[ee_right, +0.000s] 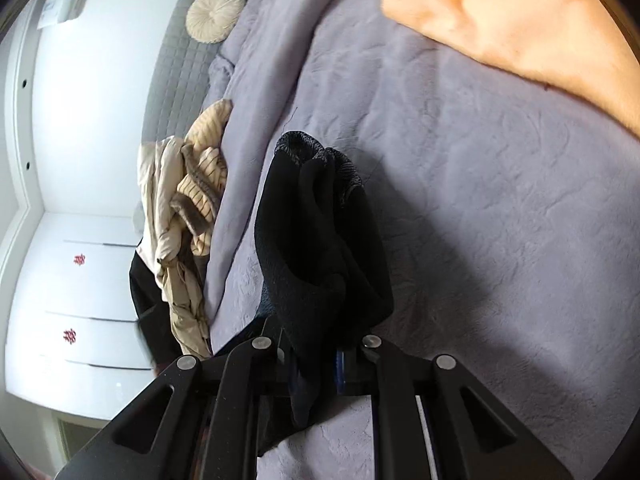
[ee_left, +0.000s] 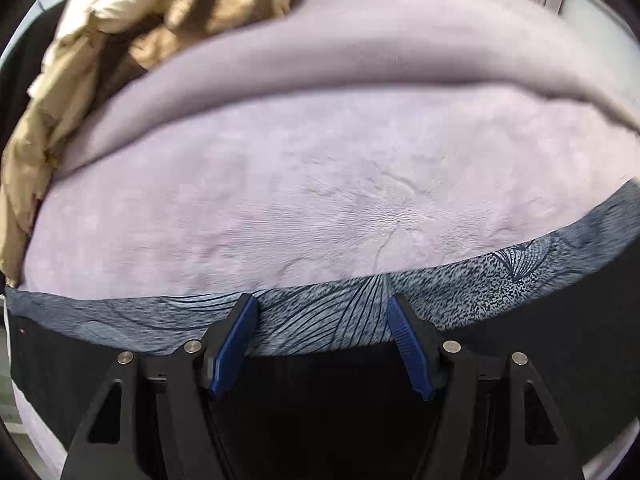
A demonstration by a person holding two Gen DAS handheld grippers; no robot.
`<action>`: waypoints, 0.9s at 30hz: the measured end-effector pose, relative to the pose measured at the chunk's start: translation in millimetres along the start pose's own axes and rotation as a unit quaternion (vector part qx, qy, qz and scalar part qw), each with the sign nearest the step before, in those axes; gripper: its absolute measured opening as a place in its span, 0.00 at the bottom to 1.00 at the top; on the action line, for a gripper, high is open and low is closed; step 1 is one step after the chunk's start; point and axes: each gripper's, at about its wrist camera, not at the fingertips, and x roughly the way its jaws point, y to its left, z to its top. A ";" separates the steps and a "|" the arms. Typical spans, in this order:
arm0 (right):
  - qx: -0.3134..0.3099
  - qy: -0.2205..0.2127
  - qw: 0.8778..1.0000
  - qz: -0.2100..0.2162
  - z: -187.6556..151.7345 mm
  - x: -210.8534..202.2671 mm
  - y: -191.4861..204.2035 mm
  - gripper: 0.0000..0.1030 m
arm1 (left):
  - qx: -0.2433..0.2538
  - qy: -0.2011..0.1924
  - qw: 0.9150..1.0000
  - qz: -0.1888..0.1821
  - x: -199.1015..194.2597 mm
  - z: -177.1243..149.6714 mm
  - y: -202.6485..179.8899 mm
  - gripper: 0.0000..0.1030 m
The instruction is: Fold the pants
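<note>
The pants (ee_left: 520,320) are black with a blue-grey patterned band (ee_left: 328,324) along their edge, and they lie across the lilac bed cover (ee_left: 320,184). My left gripper (ee_left: 322,304) points down at that band. Its blue pads (ee_left: 236,344) stand apart with the band between them, not pressing on it. In the right wrist view a bunch of the black pants (ee_right: 320,240) rises out of my right gripper (ee_right: 320,360), which is shut on the fabric. A grey knit lining shows at the top of the bunch, and the fabric hides the fingertips.
A tan jacket (ee_left: 120,40) lies crumpled at the bed's far left. A peach blanket (ee_right: 520,28) covers one corner. A pile of cream striped clothes (ee_right: 192,200), a round cushion (ee_right: 215,14), a grey quilted headboard (ee_right: 176,64) and white cabinets (ee_right: 80,280) line the bed's side.
</note>
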 end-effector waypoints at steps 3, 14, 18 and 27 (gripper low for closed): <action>0.000 0.002 1.000 -0.004 3.2 4.0 2.5 0.13 | 0.020 -0.010 1.000 0.018 -3.7 1.7 -6.5 0.69; -0.103 0.024 0.994 0.007 -14.6 4.5 84.5 0.13 | 0.047 0.004 0.998 -0.050 -25.8 -63.0 22.1 0.75; -0.177 0.039 0.983 0.011 -40.4 13.7 146.4 0.13 | -0.026 0.000 0.995 -0.096 -57.5 -68.6 78.5 0.75; -0.382 0.149 0.909 -0.079 -204.2 153.6 251.6 0.14 | -0.142 0.002 0.990 -0.005 -88.5 -138.5 267.4 0.75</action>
